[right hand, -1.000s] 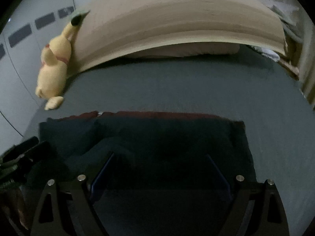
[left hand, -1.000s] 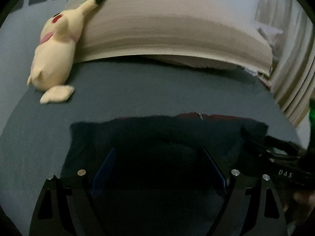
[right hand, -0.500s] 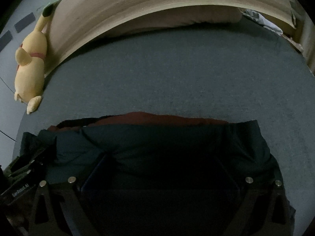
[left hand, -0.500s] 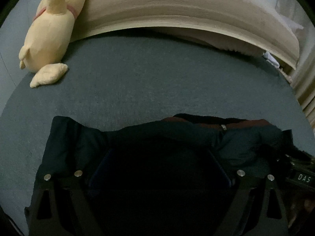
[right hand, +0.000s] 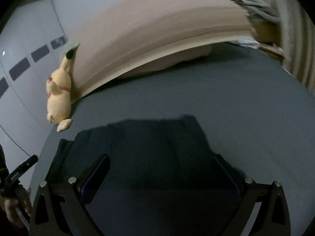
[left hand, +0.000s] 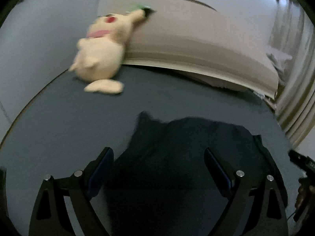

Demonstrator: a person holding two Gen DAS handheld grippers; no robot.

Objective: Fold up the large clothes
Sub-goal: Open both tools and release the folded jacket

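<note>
- Left gripper (left hand: 157, 163): jaws spread wide, nothing clamped between them. The fingers (left hand: 100, 167) rise from the lower corners of the left wrist view.
- Right gripper (right hand: 162, 169): jaws spread wide, nothing clamped. Its fingers (right hand: 96, 173) rise from the lower corners of the right wrist view.
- Garment (left hand: 189, 149): dark, folded, lying flat on the bed (left hand: 69, 129). In the left wrist view it fills the lower centre and runs to the lower right, passing behind the gap between the fingers. The pads do not press on it.
- Garment in the right wrist view (right hand: 149, 149): lower centre, its far edge roughly straight, with a corner at the upper right of the cloth. A narrower layer shows along its left side.
- Bed: grey-blue sheet, covering the middle band of both views.
- Headboard (left hand: 196, 39): beige, curved across the top of both views.
- Plush toy (left hand: 102, 55): pale yellow, leaning against the headboard at the upper left of the left wrist view; at mid left in the right wrist view (right hand: 59, 98). It is well apart from the garment.
- Curtain (left hand: 295, 98): at the right edge of the left wrist view.
- The other gripper shows at the edge of each view: right gripper at the lower right of the left wrist view (left hand: 303, 165), left gripper at the lower left of the right wrist view (right hand: 19, 171), with a hand (right hand: 15, 204) below it.
- Both views are blurred.
</note>
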